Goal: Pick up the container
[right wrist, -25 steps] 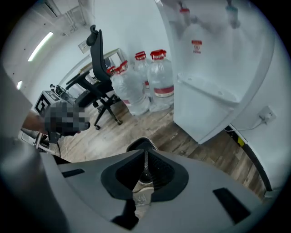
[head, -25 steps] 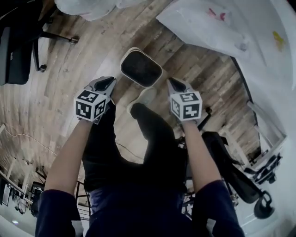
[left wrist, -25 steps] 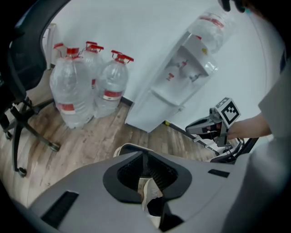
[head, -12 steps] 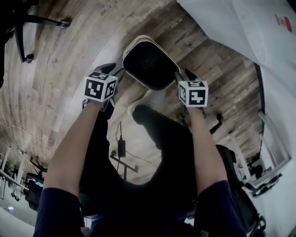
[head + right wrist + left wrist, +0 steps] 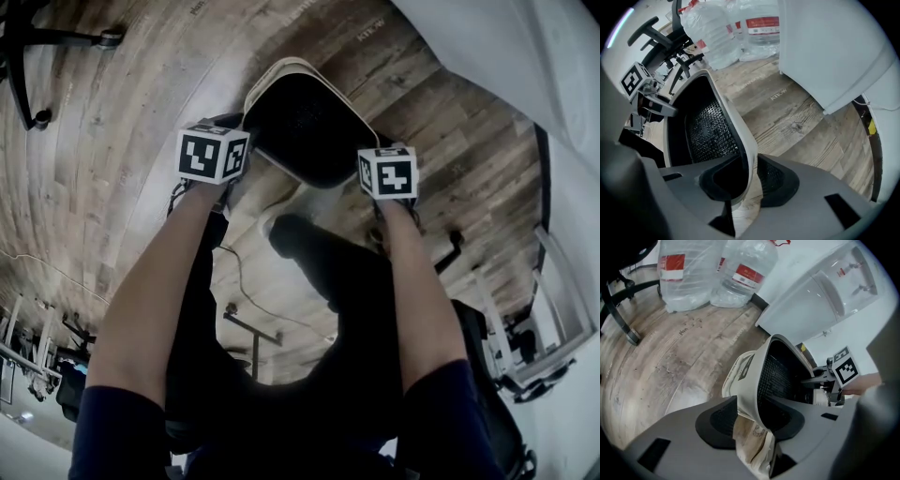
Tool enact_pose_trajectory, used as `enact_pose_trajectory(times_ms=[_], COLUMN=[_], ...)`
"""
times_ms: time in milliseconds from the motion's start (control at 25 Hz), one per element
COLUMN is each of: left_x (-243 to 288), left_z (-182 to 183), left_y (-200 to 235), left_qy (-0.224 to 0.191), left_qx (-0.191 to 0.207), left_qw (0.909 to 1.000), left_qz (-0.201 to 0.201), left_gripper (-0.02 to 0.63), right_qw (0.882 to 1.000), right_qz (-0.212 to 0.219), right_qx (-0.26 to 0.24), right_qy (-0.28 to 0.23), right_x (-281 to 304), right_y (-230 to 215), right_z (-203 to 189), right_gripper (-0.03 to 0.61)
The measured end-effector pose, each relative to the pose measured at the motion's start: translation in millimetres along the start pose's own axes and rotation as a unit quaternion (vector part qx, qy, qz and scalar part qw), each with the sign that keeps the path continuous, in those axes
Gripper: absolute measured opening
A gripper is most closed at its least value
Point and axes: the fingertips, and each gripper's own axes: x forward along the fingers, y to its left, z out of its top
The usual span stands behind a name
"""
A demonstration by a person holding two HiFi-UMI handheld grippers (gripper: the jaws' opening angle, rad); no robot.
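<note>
The container [image 5: 281,66] is a white bin with a black mesh inside, standing on the wooden floor in front of the person's legs. My left gripper [image 5: 239,127] is at its left rim and my right gripper [image 5: 375,145] at its right rim. In the left gripper view the container's wall [image 5: 759,357] stands between the jaws of the left gripper [image 5: 752,413], which are opening. In the right gripper view the rim [image 5: 726,108] runs between the jaws of the right gripper [image 5: 749,180], which are closing, and a slit of floor shows beside the wall.
Large water bottles [image 5: 689,273] stand on the floor beyond the container, beside a white cabinet [image 5: 834,296]. An office chair's wheeled base [image 5: 37,56] is at the far left. The person's shoe [image 5: 281,225] is just behind the container.
Both grippers have moved forward from short of the container to its two sides, and their jaws now straddle its rim. The container fills more of the head view.
</note>
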Motion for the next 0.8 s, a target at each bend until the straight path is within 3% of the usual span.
enact_pose_trajectory(times_ms=[80, 440, 800], left_x=[3.3, -25.1, -179.5], left_z=[2.4, 0.6, 24.3], left_y=[-3.0, -6.3, -60.8], left_qy=[0.004, 0.022, -0.014], left_qx=[0.001, 0.015, 0.046], left_qw=[1.0, 0.9994, 0.9981], left_qz=[0.001, 0.024, 0.039], left_gripper=[0.152, 0.123, 0.126], right_qw=[1.0, 0.999, 0.998], right_qz=[-0.01, -0.033, -0.039], right_qx=[0.0, -0.003, 0.001], right_qy=[0.002, -0.008, -0.055], right_x=[3.5, -31.0, -182.2], right_y=[-1.5, 17.6, 61.5], right_z=[-0.8, 4.6, 32.4], right_gripper=[0.084, 0.071, 0.071])
